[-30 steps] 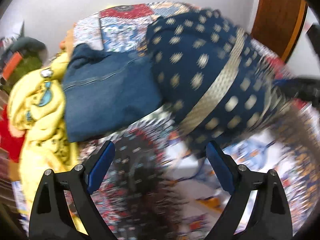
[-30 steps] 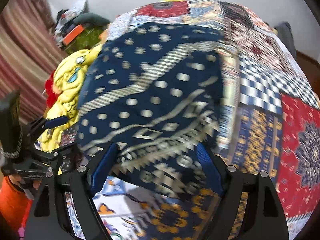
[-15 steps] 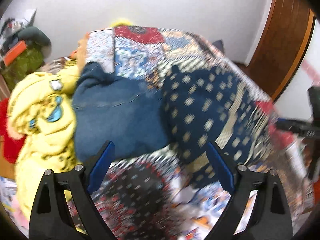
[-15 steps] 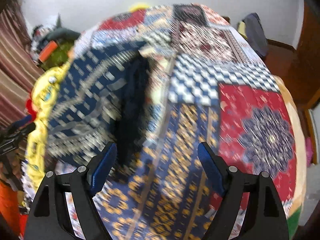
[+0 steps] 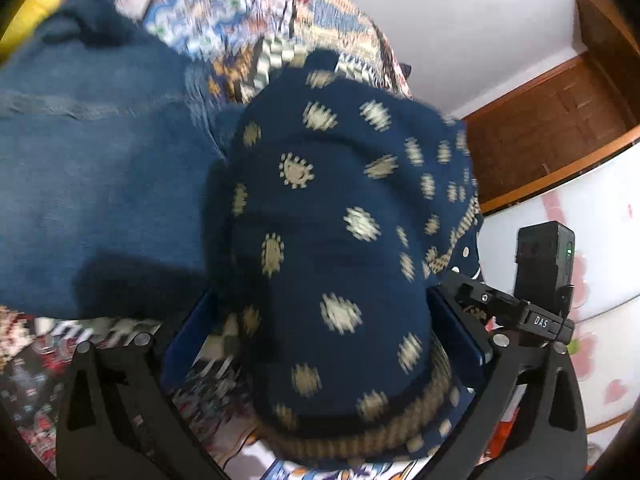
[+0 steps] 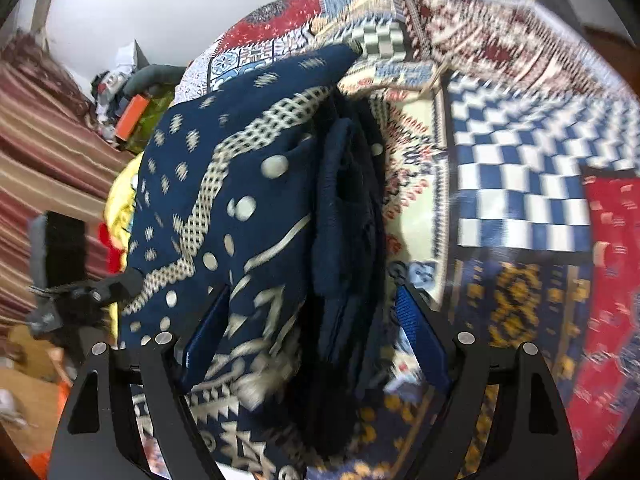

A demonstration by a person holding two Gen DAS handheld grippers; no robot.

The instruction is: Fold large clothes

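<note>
A folded navy garment with cream dots and bands (image 5: 336, 240) lies on the patchwork bedspread (image 6: 520, 184); it also shows in the right wrist view (image 6: 240, 208). My left gripper (image 5: 320, 332) is open, its blue pads on either side of the garment's near end. My right gripper (image 6: 312, 336) is open, its pads straddling the garment's folded edge. The right gripper's body (image 5: 544, 280) shows at the right of the left wrist view; the left gripper's body (image 6: 72, 296) shows at the left of the right wrist view.
A folded blue denim garment (image 5: 92, 184) lies just left of the navy one. Yellow clothing (image 6: 120, 200) and red cloth sit beyond it. A striped curtain (image 6: 36, 160), clutter with an orange box (image 6: 132, 116), and a wooden door (image 5: 552, 128) border the bed.
Both grippers have moved in close to the navy garment, which now sits between each pair of pads. The garment is folded narrower than a second ago.
</note>
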